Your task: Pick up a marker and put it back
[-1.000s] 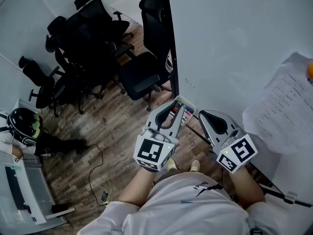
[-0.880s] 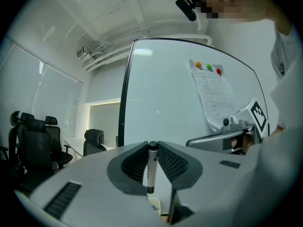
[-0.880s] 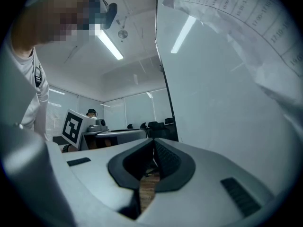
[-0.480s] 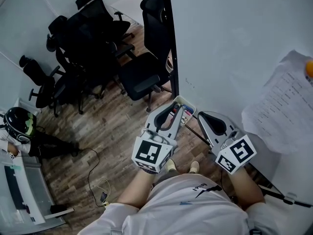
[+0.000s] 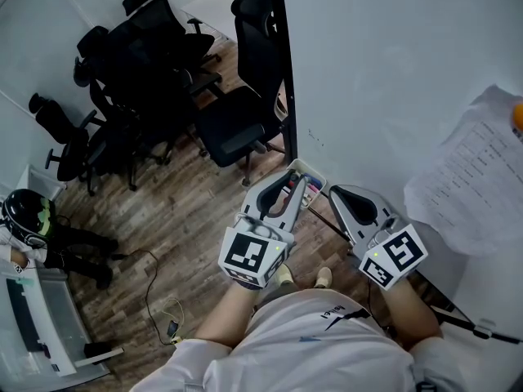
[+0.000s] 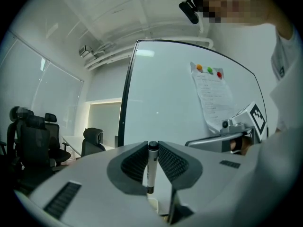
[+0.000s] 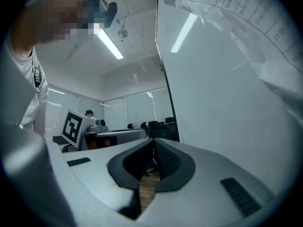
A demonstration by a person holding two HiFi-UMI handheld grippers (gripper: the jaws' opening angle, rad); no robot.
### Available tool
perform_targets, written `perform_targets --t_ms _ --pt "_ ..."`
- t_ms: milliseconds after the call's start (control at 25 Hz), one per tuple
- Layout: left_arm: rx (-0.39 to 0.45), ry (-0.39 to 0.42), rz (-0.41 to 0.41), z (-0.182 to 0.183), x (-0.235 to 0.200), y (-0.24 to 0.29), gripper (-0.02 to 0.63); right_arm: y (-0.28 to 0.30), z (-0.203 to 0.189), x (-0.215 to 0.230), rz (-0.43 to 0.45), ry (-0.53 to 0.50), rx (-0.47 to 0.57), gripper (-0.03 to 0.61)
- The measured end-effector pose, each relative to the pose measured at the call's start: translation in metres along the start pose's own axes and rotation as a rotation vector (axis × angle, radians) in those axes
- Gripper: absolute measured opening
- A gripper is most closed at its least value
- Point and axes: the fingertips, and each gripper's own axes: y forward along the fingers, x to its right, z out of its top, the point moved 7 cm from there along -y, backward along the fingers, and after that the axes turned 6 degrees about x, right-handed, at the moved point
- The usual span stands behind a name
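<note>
A marker (image 6: 152, 168) with a white barrel and black cap stands upright between the ribbed pads of my left gripper (image 6: 152, 148), which is shut on it. In the head view the left gripper (image 5: 294, 180) points at a small white marker tray (image 5: 317, 178) on the whiteboard's lower edge, where several coloured markers lie. My right gripper (image 5: 337, 193) hovers just right of the tray, close to the whiteboard (image 5: 392, 72). Its jaws (image 7: 154, 148) meet at the tips with nothing between them.
A printed paper sheet (image 5: 478, 182) hangs on the board at the right, held by coloured magnets (image 6: 209, 70). Black office chairs (image 5: 163, 72) crowd the wooden floor at the left. A person in a dark cap (image 5: 24, 217) sits at the lower left. A cable (image 5: 159, 288) lies on the floor.
Both grippers have stayed nearly where they were, the left still holding the marker by the tray. The person at the lower left has shifted further left and down.
</note>
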Motion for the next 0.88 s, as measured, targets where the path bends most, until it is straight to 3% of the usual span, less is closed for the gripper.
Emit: perform_targets --t_ms 520,880 --pt "-0.037 -0.025 -0.008 -0.017 -0.012 0.009 0.074 0.006 -0.008 0.005 -0.030 0.023 -0.024 0.014" --pt "-0.083 -0.066 -0.036 -0.067 -0.021 0.028 0.074 0.009 -0.035 0.016 -0.065 0.062 -0.060 0.014"
